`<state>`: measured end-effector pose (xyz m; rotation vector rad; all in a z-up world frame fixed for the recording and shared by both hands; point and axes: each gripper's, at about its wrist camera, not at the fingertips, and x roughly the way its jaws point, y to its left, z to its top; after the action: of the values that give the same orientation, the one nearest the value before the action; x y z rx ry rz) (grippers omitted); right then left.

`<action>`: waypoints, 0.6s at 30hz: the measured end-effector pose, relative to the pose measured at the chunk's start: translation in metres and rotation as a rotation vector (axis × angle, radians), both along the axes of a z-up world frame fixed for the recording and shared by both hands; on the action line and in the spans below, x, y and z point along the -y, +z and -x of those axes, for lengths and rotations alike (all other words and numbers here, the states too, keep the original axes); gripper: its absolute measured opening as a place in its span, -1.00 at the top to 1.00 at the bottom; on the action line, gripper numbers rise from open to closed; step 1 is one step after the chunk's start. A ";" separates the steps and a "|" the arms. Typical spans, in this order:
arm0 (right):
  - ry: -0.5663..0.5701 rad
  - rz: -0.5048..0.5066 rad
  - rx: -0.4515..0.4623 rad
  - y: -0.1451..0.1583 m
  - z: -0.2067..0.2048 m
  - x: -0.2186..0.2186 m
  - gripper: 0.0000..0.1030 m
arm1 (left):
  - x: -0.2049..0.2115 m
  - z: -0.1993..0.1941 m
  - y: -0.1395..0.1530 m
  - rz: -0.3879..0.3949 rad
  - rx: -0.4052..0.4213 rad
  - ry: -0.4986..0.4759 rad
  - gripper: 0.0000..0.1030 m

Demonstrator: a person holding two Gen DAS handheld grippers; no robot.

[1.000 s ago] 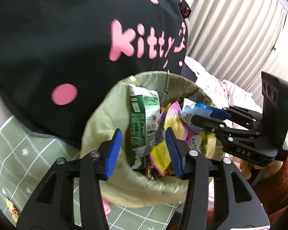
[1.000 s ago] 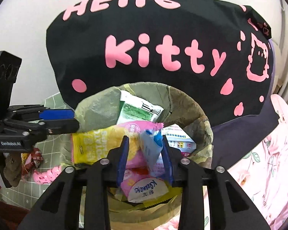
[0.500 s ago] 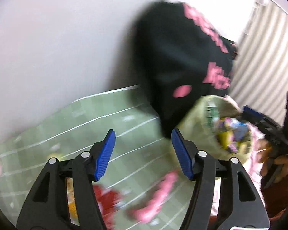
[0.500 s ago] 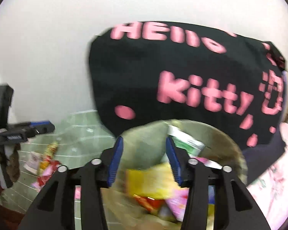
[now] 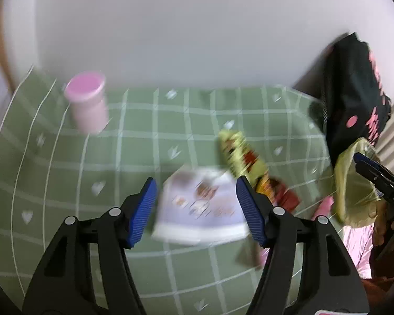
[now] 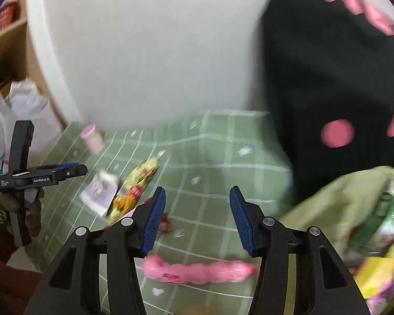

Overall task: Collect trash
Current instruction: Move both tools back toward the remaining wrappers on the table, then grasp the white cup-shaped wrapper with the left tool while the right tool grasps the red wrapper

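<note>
My left gripper [image 5: 196, 208] hangs over the green checked cloth [image 5: 134, 141] with its jaws opening. A white picture packet [image 5: 199, 207] lies flat on the cloth between them, and no pad presses on it. Just right of it lie a yellow-red wrapper [image 5: 243, 157] and a red wrapper [image 5: 286, 197]. My right gripper [image 6: 197, 220] is open and holds nothing; a long pink wrapper [image 6: 197, 271] lies on the cloth below its fingers. The olive bin bag [image 6: 336, 204], stuffed with wrappers, stands at the right. The left gripper [image 6: 76, 170] shows at the left, above the white packet [image 6: 99, 191].
A pink lidded cup [image 5: 88, 105] stands at the back left by the white wall. A black cushion [image 6: 328, 78] with pink lettering leans behind the bin bag. A white plastic bag [image 6: 15, 110] and a wooden shelf [image 6: 15, 42] are at the far left. Both views are motion-blurred.
Both grippers swung left, away from the bin bag and over the cloth. The right let go of the blue-white wrapper into the bag and opened. The left jaws widened.
</note>
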<state>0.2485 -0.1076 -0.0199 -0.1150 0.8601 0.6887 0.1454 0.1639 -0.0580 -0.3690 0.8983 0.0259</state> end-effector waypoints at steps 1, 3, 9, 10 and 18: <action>0.019 0.003 -0.021 -0.008 0.001 -0.007 0.07 | -0.003 0.005 -0.005 0.003 -0.012 0.010 -0.19; 0.065 0.017 -0.063 -0.025 0.002 -0.027 0.07 | -0.008 0.015 -0.013 0.008 -0.029 0.023 -0.19; 0.128 0.098 -0.178 -0.073 -0.006 -0.072 0.07 | -0.015 0.034 -0.019 0.022 -0.039 0.042 -0.19; 0.126 0.113 -0.185 -0.079 -0.007 -0.076 0.07 | -0.017 0.036 -0.019 0.020 -0.036 0.043 -0.19; 0.120 0.079 -0.229 -0.083 -0.013 -0.064 0.22 | -0.016 0.033 -0.020 0.030 -0.026 0.035 -0.19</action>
<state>0.2614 -0.0433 -0.1027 -0.1621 1.1068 0.7908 0.1128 0.1798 -0.0776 -0.4134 0.9189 0.0493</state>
